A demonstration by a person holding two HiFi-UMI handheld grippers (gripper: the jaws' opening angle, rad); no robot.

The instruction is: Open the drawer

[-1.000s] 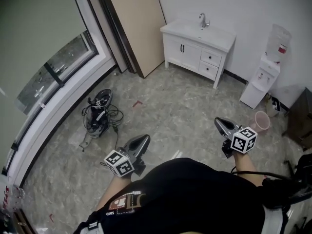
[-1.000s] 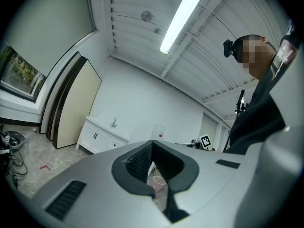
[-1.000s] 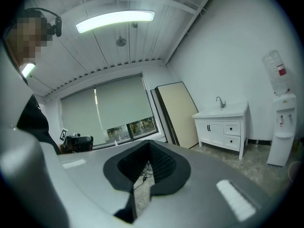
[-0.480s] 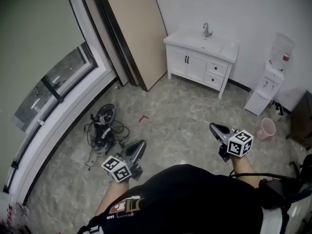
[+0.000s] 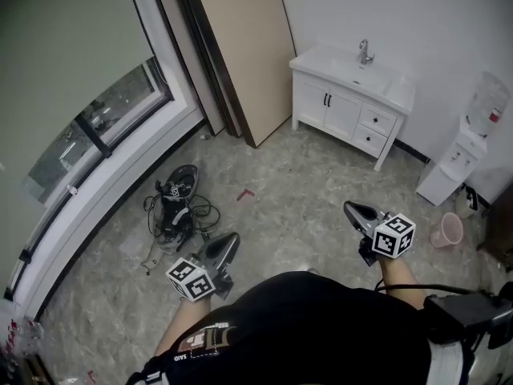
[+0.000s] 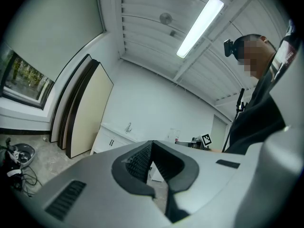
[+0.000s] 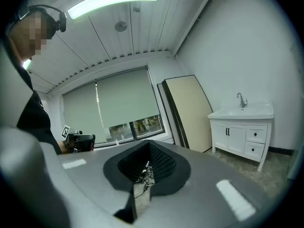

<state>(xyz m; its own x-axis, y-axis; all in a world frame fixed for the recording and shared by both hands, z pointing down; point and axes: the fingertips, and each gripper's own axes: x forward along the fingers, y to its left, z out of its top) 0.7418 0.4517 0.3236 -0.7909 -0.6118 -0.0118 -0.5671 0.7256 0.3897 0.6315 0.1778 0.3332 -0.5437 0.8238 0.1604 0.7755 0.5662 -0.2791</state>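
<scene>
A white vanity cabinet [image 5: 345, 111] with a sink stands against the far wall. On its right side are two small drawers with dark knobs, the upper drawer [image 5: 378, 121] above the lower drawer [image 5: 370, 140], both closed. The right gripper view shows the cabinet [image 7: 242, 137] across the floor, and the left gripper view shows the cabinet [image 6: 109, 144] far off. My left gripper [image 5: 232, 237] and right gripper [image 5: 349, 207] are held out in front of the body, far from the cabinet. Both are shut and empty, the left gripper [image 6: 151, 142] and the right gripper [image 7: 148, 142] with tips together.
Tall beige boards [image 5: 240, 54] lean on the wall left of the cabinet. A heap of cables and gear [image 5: 176, 203] lies on the floor ahead of my left gripper. A water dispenser [image 5: 469, 155] and a pink bucket [image 5: 447, 231] stand at the right. A curved window [image 5: 96, 127] runs along the left.
The person has moved across the floor: the cabinet and boards have slid right and down in the head view. Both grippers keep their pose in front of the body, still shut.
</scene>
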